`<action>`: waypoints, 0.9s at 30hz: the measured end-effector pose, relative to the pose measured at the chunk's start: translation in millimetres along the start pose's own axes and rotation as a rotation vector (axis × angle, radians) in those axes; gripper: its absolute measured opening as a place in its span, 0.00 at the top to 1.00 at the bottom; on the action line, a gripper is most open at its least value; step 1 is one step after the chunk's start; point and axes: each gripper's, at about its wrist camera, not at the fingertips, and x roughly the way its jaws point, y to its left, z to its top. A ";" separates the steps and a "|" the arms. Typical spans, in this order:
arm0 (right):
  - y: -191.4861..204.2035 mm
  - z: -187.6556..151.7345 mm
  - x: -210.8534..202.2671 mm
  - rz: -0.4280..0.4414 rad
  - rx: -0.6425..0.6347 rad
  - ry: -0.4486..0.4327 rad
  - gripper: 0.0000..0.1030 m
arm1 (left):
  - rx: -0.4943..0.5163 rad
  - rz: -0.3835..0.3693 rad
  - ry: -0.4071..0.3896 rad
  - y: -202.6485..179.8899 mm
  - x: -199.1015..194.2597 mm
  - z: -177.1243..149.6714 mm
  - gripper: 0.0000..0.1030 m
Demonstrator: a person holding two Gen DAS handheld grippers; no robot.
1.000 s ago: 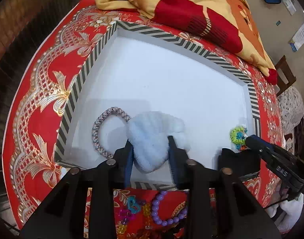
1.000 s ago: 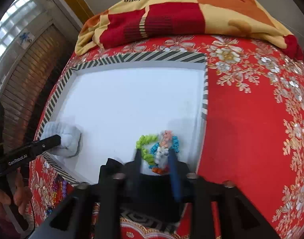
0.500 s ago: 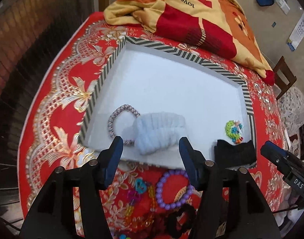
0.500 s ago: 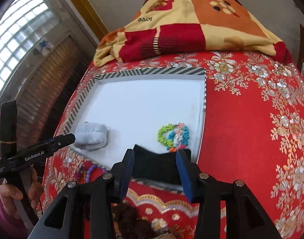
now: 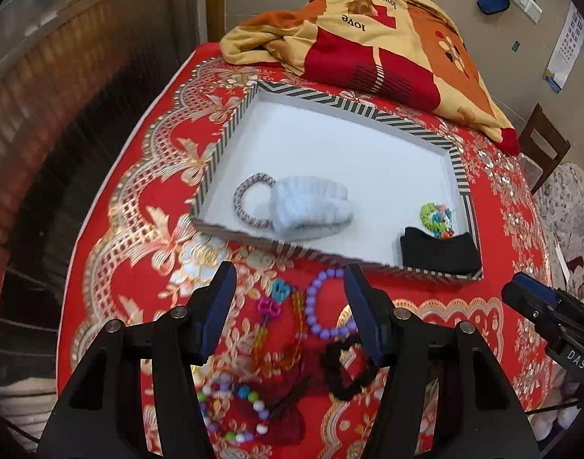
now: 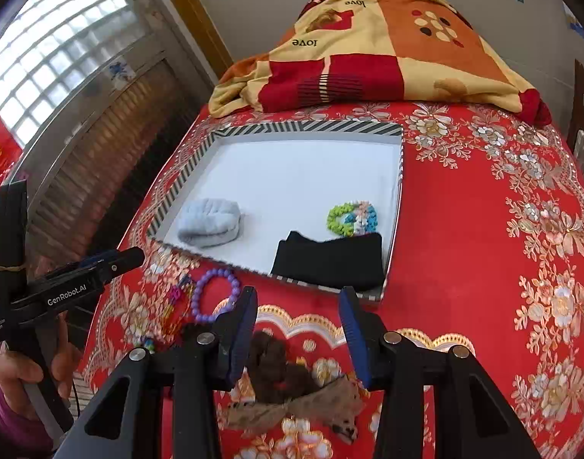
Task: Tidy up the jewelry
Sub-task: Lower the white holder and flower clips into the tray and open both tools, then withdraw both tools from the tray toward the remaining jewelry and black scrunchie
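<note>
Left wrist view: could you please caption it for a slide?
Open left gripper above purple bead bracelet, near striped tray.

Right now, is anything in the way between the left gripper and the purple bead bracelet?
No. The left gripper hangs open right over the purple bead bracelet, which lies on the red cloth in front of the striped tray. Only the black scrunchie sits close beside it.
</note>
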 end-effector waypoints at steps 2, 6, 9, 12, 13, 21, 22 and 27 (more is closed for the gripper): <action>2.1 -4.7 -4.2 0.005 -0.008 -0.001 0.59 | -0.002 0.009 -0.006 -0.4 -6.3 -6.4 0.43; 6.7 -14.6 -12.3 0.013 -0.023 -0.002 0.59 | -0.007 0.033 -0.021 0.6 -18.5 -21.1 0.43; 12.1 -20.9 -19.1 0.016 -0.040 -0.007 0.58 | -0.016 0.043 -0.028 1.9 -25.6 -30.7 0.43; 16.1 -25.8 -24.5 0.018 -0.056 -0.010 0.58 | -0.027 0.050 -0.034 2.1 -31.8 -39.4 0.43; 17.2 -27.9 -26.8 0.017 -0.062 -0.011 0.58 | -0.029 0.050 -0.035 2.1 -33.8 -41.7 0.43; 25.1 -42.0 -38.3 0.009 -0.088 -0.020 0.57 | -0.036 0.060 -0.045 0.1 -46.0 -57.7 0.43; 25.7 -43.3 -39.2 0.008 -0.090 -0.019 0.56 | -0.038 0.059 -0.046 0.1 -47.5 -59.3 0.43; 28.5 -49.5 -42.8 0.012 -0.096 -0.016 0.47 | -0.039 0.061 -0.049 -0.5 -52.4 -66.4 0.43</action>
